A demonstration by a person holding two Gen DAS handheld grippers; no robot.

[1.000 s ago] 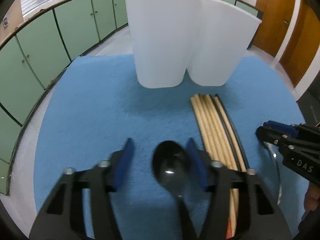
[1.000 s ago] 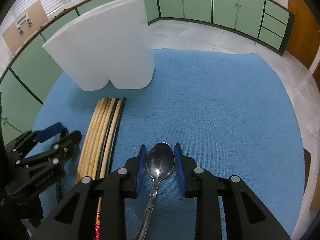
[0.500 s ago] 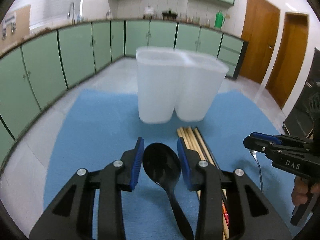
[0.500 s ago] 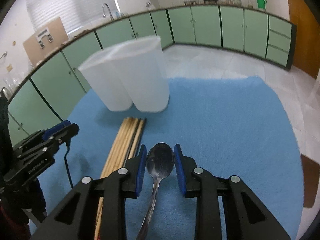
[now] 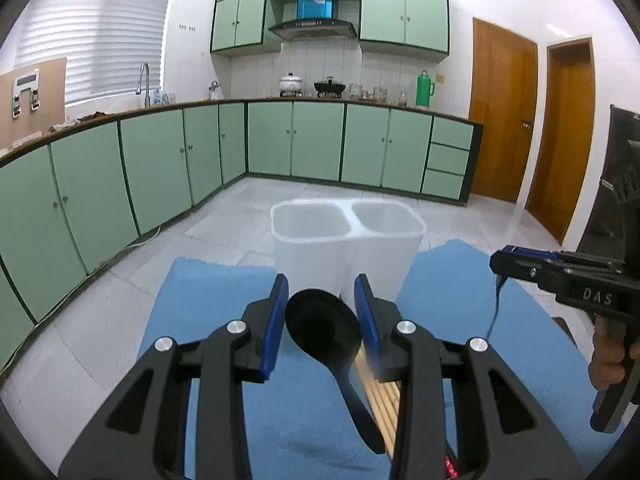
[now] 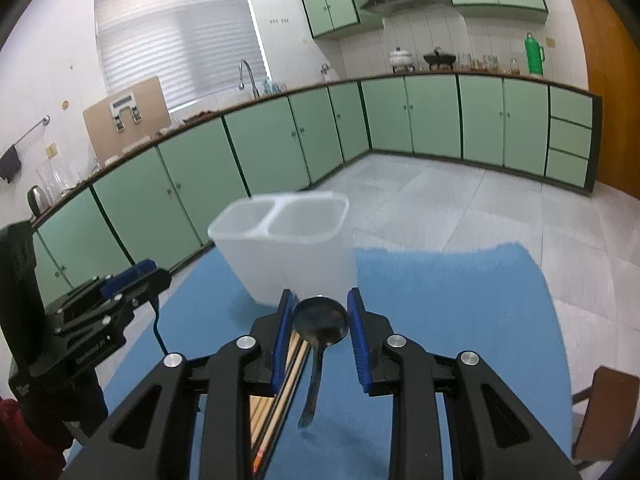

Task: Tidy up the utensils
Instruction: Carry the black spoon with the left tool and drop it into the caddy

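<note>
Left wrist view: the left tool (image 5: 322, 320) is clamped on a black spoon (image 5: 322, 326), held above the blue mat (image 5: 208, 304). Chopsticks (image 5: 380, 408) lie on the mat below. Beyond stands a white two-compartment holder (image 5: 346, 248). Right wrist view: the right tool (image 6: 320, 322) grips a metal spoon (image 6: 320, 326) above the mat, holder just ahead.

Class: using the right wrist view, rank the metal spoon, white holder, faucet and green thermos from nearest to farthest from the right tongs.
1. Metal spoon: gripped between the right tongs.
2. White holder: just ahead on the mat.
3. Faucet: on the counter, far left.
4. Green thermos: on the counter, far right. Faucet and thermos are close to call.
</note>
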